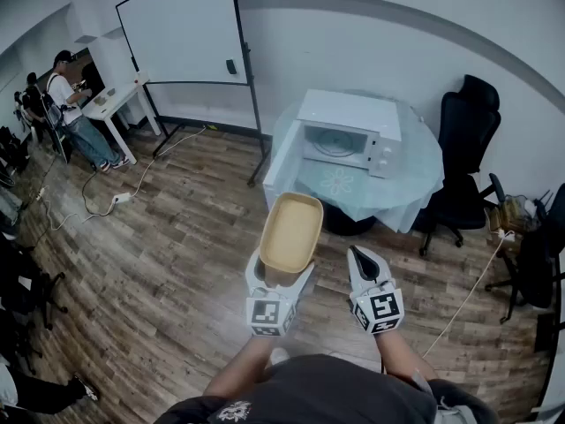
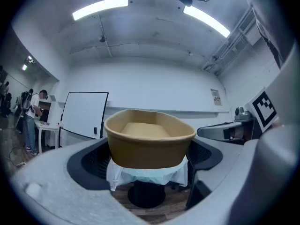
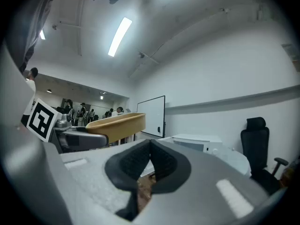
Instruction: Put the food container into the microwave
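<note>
Grips tan food container [image 1: 291, 230] in left claw [image 1: 282, 276], right claw [image 1: 357, 256] closed and empty alongside, open microwave [image 1: 347, 135] ahead on worktop [image 1: 415, 179].

The tan oblong paper food container [image 1: 291, 230] sits between the jaws of the left gripper [image 1: 281, 272]. The right gripper [image 1: 357, 254] is just beside it on the right, jaws together on nothing. Ahead of both, the white box microwave [image 1: 349, 129] stands on the round cloth-covered table [image 1: 415, 184], its door swung open to the left. A black office chair [image 1: 463, 148] stands right of the table. A large whiteboard on a stand [image 1: 185, 29] is behind it to the left, and a white desk [image 1: 115, 104] is farther left.
</note>
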A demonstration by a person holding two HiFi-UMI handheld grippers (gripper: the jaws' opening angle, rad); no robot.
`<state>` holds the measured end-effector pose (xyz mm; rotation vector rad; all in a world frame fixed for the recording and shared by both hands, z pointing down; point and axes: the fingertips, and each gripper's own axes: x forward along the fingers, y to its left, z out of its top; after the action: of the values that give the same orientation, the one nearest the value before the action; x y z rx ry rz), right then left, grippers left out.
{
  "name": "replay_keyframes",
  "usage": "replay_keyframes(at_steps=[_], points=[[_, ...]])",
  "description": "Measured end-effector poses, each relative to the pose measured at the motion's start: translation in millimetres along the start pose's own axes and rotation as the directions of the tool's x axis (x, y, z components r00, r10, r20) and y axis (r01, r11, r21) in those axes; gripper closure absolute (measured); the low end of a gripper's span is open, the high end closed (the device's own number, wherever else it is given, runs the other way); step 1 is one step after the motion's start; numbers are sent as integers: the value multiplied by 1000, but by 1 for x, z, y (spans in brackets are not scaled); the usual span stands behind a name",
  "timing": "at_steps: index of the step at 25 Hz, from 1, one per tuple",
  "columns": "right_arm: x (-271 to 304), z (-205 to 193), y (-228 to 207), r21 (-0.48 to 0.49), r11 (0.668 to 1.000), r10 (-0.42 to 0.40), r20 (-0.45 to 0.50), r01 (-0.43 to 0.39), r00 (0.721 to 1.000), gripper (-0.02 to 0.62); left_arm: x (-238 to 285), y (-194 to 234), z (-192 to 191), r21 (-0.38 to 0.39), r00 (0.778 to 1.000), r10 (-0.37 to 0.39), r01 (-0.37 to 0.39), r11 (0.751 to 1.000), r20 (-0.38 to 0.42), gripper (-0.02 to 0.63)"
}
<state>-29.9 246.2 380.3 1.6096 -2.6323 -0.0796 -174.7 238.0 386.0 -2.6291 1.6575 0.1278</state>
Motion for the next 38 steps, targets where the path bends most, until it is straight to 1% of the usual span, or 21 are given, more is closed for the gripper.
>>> replay_keyframes(at_steps=[10,15,19,22,28,32,35,38], points=[[21,-5,22,7,1000,-20,-8,20,1000,594,-5,26,-4,-1,1000,-27,27,1000,-9,86],[28,-12,29,45,997,-60,-10,61,998,594,-8,40,-8,-2,999,-49,49,999,-8,86],[29,-21,37,47,995,-82,-30,83,996,594,-11,47,-10,-25,997,-72,72,997,-6,86],[32,-26,36,47,994,-95,-39,97,995,594,-6,48,-9,-28,996,-90,90,996,0,86],[43,-36,11,57,993,-98,-52,101,994,594,23,37,-15,-22,995,-104,104,994,-6,86],[59,-28,-18,42,996,-81,-33,83,996,594,52,33,-12,-11,997,-78,78,997,3,86],[69,-28,-43,41,997,-68,-33,69,997,594,74,30,-12,-12,999,-53,53,999,3,86],[80,-29,-68,41,997,-64,-31,65,997,594,95,24,-11,-10,999,-44,44,999,5,86]])
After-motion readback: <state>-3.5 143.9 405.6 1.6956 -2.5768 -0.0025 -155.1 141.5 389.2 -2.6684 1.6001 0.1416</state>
